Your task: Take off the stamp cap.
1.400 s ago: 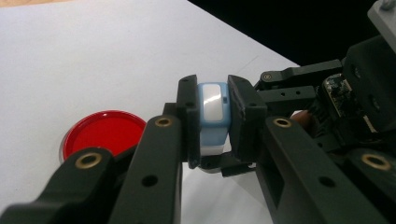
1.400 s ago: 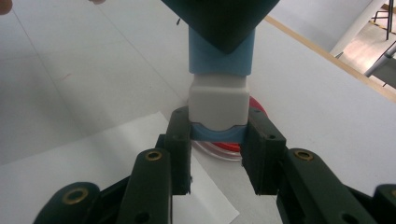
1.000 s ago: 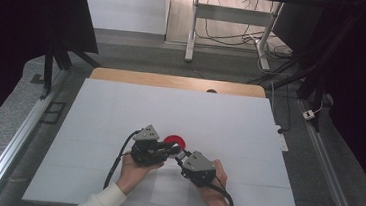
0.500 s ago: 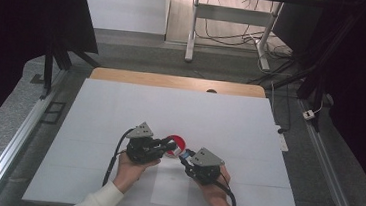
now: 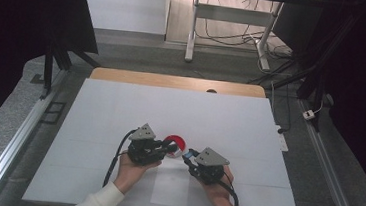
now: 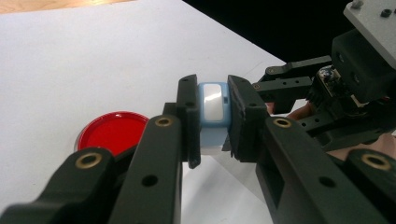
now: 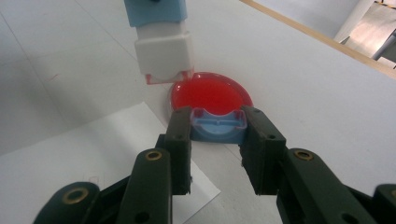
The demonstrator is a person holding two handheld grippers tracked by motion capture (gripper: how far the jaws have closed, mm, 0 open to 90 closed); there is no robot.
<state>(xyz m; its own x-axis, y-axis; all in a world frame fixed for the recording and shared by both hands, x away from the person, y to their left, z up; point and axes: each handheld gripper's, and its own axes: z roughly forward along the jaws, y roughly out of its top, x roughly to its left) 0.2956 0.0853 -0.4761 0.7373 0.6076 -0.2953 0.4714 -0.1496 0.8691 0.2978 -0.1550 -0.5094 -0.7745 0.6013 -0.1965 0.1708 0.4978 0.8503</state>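
Left gripper view, left hand-held gripper (image 6: 213, 123) clamping blue-white stamp (image 6: 212, 109), red dish (image 6: 112, 131) beside

The stamp body (image 6: 212, 109) looks like smooth light-blue and white plastic with a glossy face. Its blue cap (image 7: 218, 125) is matt plastic. The red ink pad (image 7: 212, 95) shines. Matt black tongs (image 6: 212, 140); matt white worktop (image 5: 120, 107) with wooden edge.

In the right gripper view the top edge cuts off the blue upper part of the stamp (image 7: 159, 32), and in the high view the cap (image 5: 187, 155) is too small to tell its shape.
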